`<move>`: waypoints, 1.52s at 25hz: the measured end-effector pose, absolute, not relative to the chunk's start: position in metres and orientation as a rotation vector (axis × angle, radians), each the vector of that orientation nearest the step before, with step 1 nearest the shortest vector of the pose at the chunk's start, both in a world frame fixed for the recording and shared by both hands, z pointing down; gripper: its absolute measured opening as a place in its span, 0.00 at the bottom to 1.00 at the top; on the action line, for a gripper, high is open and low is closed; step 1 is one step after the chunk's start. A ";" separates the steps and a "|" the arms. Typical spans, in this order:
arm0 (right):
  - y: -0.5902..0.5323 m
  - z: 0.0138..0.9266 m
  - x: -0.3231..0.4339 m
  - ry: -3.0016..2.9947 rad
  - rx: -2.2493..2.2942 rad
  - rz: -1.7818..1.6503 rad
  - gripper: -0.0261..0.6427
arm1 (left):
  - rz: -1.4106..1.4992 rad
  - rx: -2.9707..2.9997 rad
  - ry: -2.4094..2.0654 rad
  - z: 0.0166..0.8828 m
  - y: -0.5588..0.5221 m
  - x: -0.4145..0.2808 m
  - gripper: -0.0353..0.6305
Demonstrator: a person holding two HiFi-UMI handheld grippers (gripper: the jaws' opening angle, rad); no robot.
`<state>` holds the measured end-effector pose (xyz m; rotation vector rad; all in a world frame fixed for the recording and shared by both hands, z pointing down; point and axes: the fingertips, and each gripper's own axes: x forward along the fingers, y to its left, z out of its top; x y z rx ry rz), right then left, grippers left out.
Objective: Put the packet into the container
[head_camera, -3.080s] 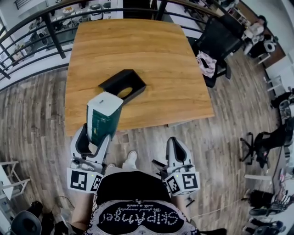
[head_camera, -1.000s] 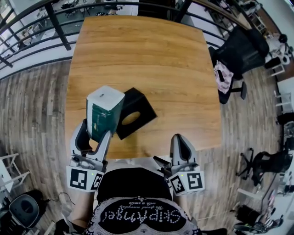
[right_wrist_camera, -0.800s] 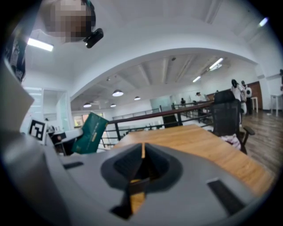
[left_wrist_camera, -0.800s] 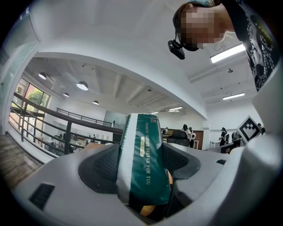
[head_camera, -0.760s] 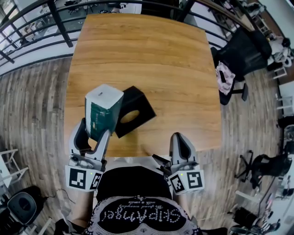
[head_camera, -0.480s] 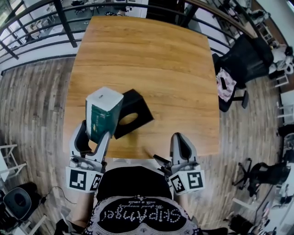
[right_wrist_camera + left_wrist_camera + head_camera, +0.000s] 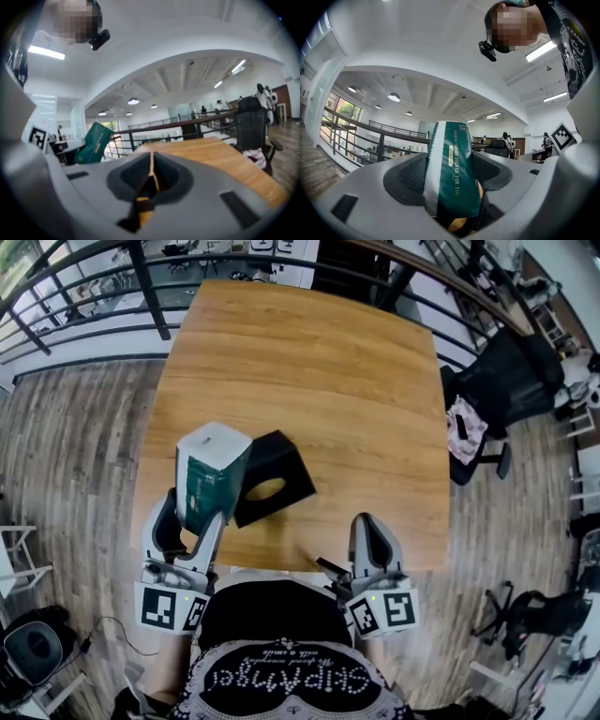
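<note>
Firmly clamped in the left gripper's [image 7: 191, 514] jaws, the packet [image 7: 211, 474] overlaps the container [image 7: 284, 474] on the table [image 7: 319, 371] (right gripper's [image 7: 372, 532] jaws together).

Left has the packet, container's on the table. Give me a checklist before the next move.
1. Grip: left gripper is shut on the packet, which sticks out past the jaws: ok.
2. Container sits on the table, oval opening facing up: ok.
3. Packet lined up over the opening: not ok. In the head view it sits left of the opening and overlaps only the container's left edge.
4. Packet fits through the opening: cannot tell.
5. Right gripper out of the way: ok. Its jaws are together with nothing between them, and it sits by the table's near edge, apart from the container.
</note>
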<state>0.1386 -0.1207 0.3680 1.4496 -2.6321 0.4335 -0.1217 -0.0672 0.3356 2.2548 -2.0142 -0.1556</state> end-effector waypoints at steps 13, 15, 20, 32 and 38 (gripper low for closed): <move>-0.118 0.369 0.138 -2.627 1.480 0.438 0.10 | -0.055 2.327 -1.943 0.326 -0.065 -0.138 0.56; -0.116 0.371 0.141 -2.619 1.493 0.443 0.10 | -0.035 2.362 -1.911 0.320 -0.071 -0.138 0.56; -0.112 0.370 0.148 -2.599 1.536 0.449 0.10 | -0.008 2.430 -1.851 0.310 -0.091 -0.134 0.56; -0.107 0.378 0.173 -2.509 1.665 0.486 0.10 | 0.082 2.454 -1.622 0.349 -0.124 -0.102 0.55; -0.104 0.380 0.176 -2.473 1.709 0.507 0.10 | 0.162 2.457 -1.549 0.373 -0.134 -0.093 0.55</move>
